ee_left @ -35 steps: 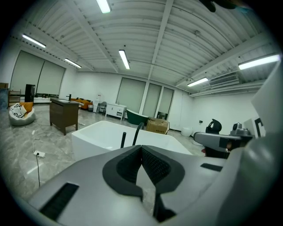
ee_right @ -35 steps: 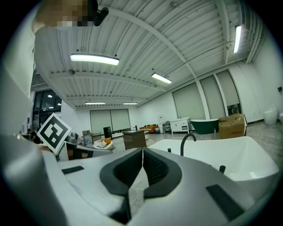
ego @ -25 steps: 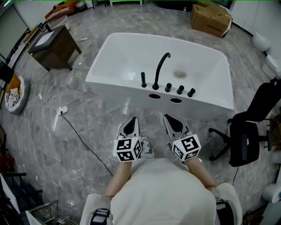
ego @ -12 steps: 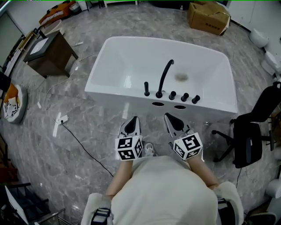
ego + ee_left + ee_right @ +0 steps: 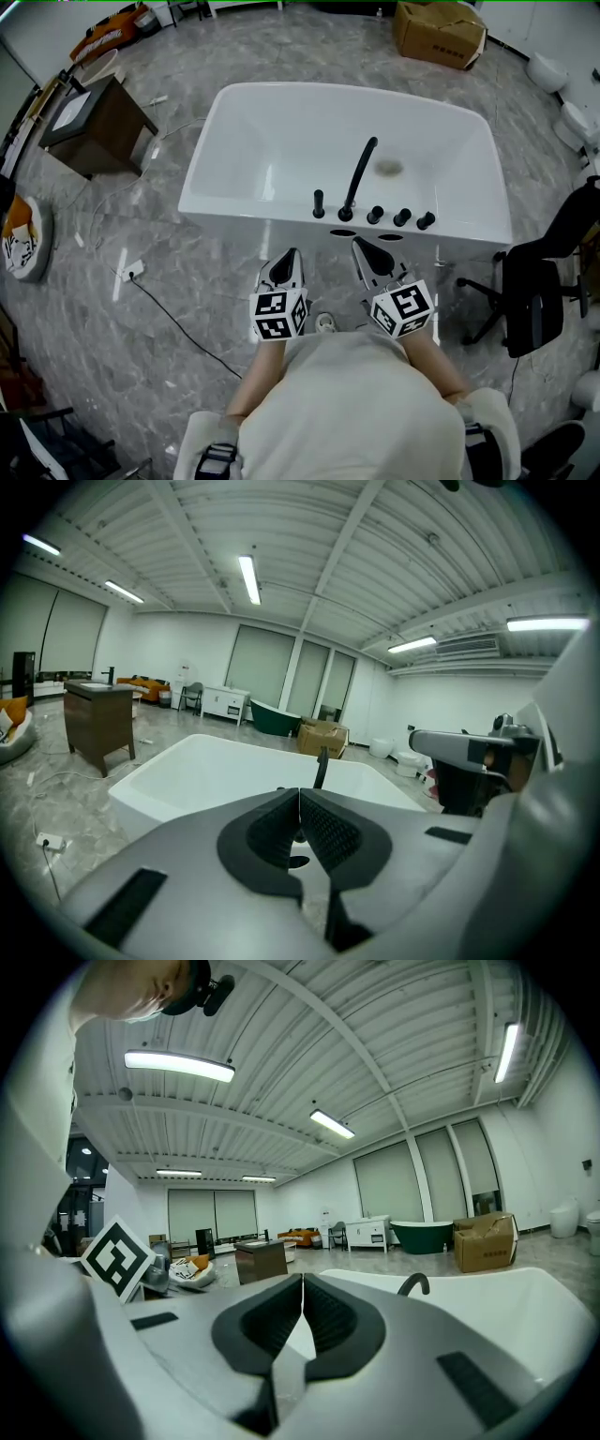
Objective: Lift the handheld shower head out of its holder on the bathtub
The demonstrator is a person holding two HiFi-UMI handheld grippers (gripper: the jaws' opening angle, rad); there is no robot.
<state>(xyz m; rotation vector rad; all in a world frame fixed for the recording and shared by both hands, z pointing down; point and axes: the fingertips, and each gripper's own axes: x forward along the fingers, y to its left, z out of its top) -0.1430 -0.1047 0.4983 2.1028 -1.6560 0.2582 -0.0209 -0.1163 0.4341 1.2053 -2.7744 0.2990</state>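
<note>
From the head view we see both grippers held low in front of us, short of the white bathtub [image 5: 281, 141] and touching nothing on it: the left gripper [image 5: 283, 262] and the right gripper [image 5: 367, 253] point at the near rim side by side. On that rim the handheld shower head [image 5: 319, 203] stands upright in its holder, a short black stick at the left end of the row of fittings, just left of the curved black spout [image 5: 358, 176], with three black knobs [image 5: 401, 217] to the right. Only this view places the shower head; in the two gripper views we cannot pick it out with any certainty. What those views do give is the jaws: in the left gripper view the left gripper [image 5: 300, 803] has its ribbed pads pressed together with nothing between them, and the spout [image 5: 322, 766] rises just above them against the tub [image 5: 206, 766]. In the right gripper view the right gripper [image 5: 302, 1290] is likewise closed and empty, with the spout [image 5: 413, 1283] off to the right. Further off stand a dark wooden cabinet [image 5: 92, 127], a cardboard box [image 5: 439, 30] and a black office chair [image 5: 534, 300]
</note>
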